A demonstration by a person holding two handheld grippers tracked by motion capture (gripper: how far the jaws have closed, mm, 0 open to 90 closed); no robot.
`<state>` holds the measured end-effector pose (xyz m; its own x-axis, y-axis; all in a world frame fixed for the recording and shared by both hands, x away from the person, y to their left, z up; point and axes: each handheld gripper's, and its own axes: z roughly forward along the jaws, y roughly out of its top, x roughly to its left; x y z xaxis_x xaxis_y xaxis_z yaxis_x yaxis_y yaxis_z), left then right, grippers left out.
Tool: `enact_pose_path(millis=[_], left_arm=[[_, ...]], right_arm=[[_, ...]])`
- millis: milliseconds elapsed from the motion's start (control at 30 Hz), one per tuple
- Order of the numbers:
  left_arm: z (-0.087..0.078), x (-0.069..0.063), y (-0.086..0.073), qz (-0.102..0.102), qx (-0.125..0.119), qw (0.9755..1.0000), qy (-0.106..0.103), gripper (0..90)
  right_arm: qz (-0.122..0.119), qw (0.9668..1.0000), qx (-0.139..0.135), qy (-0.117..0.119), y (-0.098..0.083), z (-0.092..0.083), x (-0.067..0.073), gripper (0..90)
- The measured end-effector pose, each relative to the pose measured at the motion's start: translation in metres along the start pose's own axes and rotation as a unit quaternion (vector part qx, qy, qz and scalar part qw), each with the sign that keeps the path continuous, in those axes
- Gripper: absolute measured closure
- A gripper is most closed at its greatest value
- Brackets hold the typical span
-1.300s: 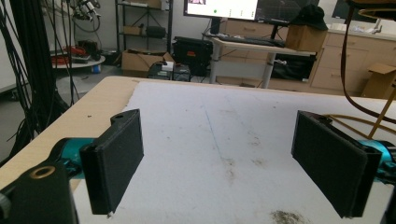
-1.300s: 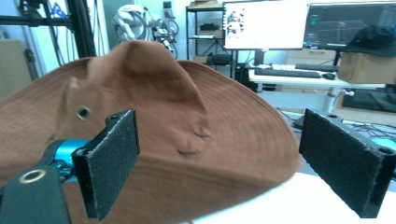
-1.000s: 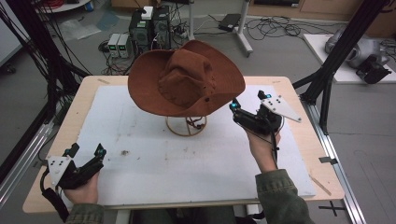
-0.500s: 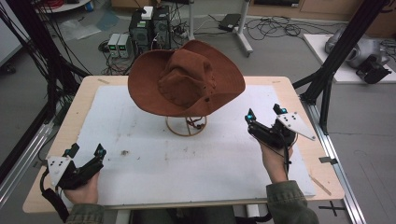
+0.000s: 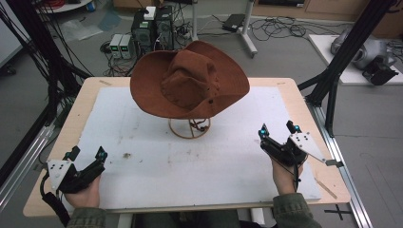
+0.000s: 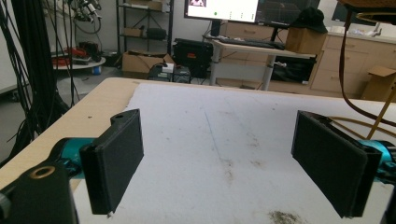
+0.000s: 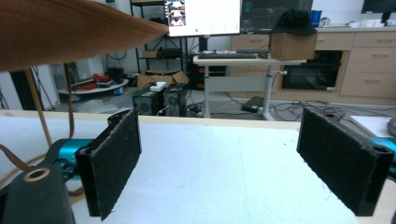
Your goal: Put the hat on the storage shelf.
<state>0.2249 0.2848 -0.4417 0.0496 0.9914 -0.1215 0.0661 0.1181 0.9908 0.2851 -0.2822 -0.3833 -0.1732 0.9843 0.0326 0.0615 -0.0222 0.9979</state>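
Resting on its wire stand (image 5: 190, 129) mid-tabletop (image 5: 152, 156), the brown cowboy hat (image 5: 189, 79) sits released as the right gripper (image 5: 277, 132) has pulled back toward the near edge, jaws wide and empty; the left gripper (image 5: 87, 153) waits, likewise spread.

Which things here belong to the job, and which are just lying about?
Job:
hat
stand
left gripper, open
right gripper, open

Lying about:
debris speck on the mat
computer boxes on the floor
cables on the floor
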Motion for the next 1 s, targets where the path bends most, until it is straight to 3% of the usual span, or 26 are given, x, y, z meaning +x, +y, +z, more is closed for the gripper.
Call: enact_pose_path(millis=[200, 467, 567, 833, 1000], left_arm=[[0.001, 0.0, 0.0, 0.001, 0.001, 1.0, 0.0, 17.0], [0.0, 0.0, 0.0, 0.0, 0.001, 1.0, 0.001, 17.0], [0.0, 0.0, 0.0, -0.001, 0.001, 1.0, 0.0, 17.0], [0.0, 0.0, 0.0, -0.002, 0.001, 1.0, 0.0, 17.0], [0.0, 0.0, 0.0, -0.003, 0.0, 1.0, 0.0, 17.0]], right_arm=[[-0.005, 0.9999, 0.01, -0.011, -0.02, -0.005, -0.004, 13.3], [-0.008, 0.9996, 0.019, -0.019, -0.033, -0.007, -0.008, 13.2], [-0.006, 0.9994, 0.032, -0.014, -0.04, -0.008, -0.007, 13.1], [-0.009, 0.9994, 0.032, -0.011, -0.044, -0.009, -0.005, 13.1], [0.002, 0.9994, 0.032, -0.014, -0.044, -0.009, -0.008, 13.0]])
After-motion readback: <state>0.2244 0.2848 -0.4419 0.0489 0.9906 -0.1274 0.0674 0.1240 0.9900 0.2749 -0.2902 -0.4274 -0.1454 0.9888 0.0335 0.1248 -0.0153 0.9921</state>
